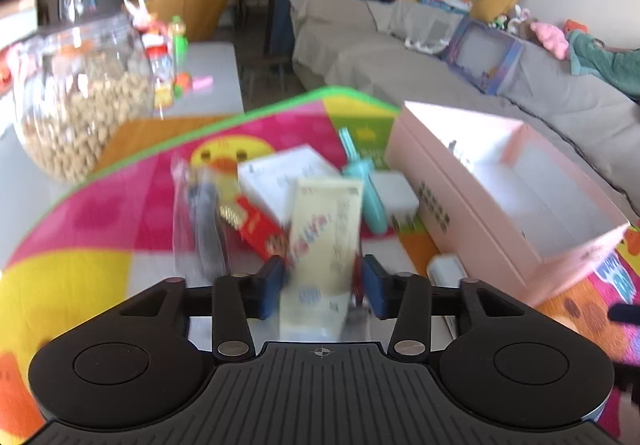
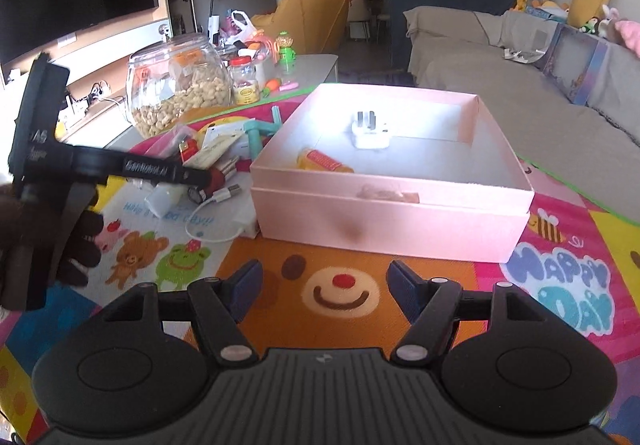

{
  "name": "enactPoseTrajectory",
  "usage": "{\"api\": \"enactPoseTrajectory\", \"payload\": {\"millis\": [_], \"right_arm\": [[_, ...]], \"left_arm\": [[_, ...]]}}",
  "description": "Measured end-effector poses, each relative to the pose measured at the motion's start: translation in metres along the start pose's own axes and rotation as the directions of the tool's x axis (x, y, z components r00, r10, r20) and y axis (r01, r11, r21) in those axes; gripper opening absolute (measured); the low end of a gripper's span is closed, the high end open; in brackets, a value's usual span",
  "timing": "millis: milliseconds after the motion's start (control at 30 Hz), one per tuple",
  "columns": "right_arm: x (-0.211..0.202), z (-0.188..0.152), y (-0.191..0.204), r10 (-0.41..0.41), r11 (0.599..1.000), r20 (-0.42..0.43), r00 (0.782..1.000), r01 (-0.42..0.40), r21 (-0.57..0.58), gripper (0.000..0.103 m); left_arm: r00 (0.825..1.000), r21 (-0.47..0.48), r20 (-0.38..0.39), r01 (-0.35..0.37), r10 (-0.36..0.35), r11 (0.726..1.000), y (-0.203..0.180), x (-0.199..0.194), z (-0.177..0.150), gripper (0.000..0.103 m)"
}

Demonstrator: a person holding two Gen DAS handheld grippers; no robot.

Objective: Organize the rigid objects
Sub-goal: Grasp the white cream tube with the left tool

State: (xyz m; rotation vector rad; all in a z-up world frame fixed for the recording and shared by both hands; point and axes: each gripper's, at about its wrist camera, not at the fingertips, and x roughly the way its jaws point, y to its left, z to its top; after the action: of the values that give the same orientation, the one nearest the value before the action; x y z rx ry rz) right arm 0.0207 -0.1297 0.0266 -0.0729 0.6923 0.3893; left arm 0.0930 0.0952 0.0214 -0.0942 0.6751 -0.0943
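Cream carton (image 1: 324,245): we see it upright between pads of left hand-held gripper (image 1: 322,285), clamped, blurred, above play mat (image 1: 100,213). Pink box (image 2: 392,205): open, on mat, right of item pile. Inside we count white plug (image 2: 370,133), orange tube (image 2: 324,161). Right hand-held gripper (image 2: 324,285): jaws apart, nothing between, before box. Pile beside box: teal tool (image 2: 258,131), white cable (image 2: 212,221). Snack jar (image 2: 176,93) behind, on surface.

Bright daylight; left wrist view motion-blurred, right sharp; fisheye-bent edges.
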Motion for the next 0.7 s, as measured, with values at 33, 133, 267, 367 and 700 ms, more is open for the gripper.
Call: {"api": "enactPoseTrajectory", "payload": {"millis": [33, 133, 267, 367, 700], "right_arm": [[0.001, -0.002, 0.001, -0.001, 1.0, -0.006, 1.0, 0.001, -0.009, 0.07], [0.003, -0.006, 0.005, 0.004, 1.0, -0.019, 1.0, -0.004, -0.027, 0.07], [0.004, -0.007, 0.011, 0.022, 0.999, -0.028, 0.999, -0.023, -0.034, 0.07], [0.003, -0.002, 0.02, 0.032, 0.998, -0.023, 0.999, -0.033, -0.057, 0.07], [0.02, 0.05, 0.083, 0.152, 0.977, 0.007, 0.988, -0.149, -0.152, 0.07]], "left_arm": [[1.0, 0.011, 0.012, 0.002, -0.002, 1.0, 0.0, -0.001, 0.001, 0.041], [1.0, 0.005, 0.005, 0.023, -0.023, 1.0, 0.002, -0.009, -0.004, 0.039], [0.998, 0.034, -0.024, 0.058, -0.057, 0.998, 0.008, -0.042, -0.027, 0.036], [0.998, 0.074, -0.05, 0.036, -0.032, 0.997, 0.015, -0.072, -0.049, 0.031], [0.996, -0.006, -0.08, 0.026, -0.027, 1.0, 0.039, -0.084, -0.072, 0.031]]}}
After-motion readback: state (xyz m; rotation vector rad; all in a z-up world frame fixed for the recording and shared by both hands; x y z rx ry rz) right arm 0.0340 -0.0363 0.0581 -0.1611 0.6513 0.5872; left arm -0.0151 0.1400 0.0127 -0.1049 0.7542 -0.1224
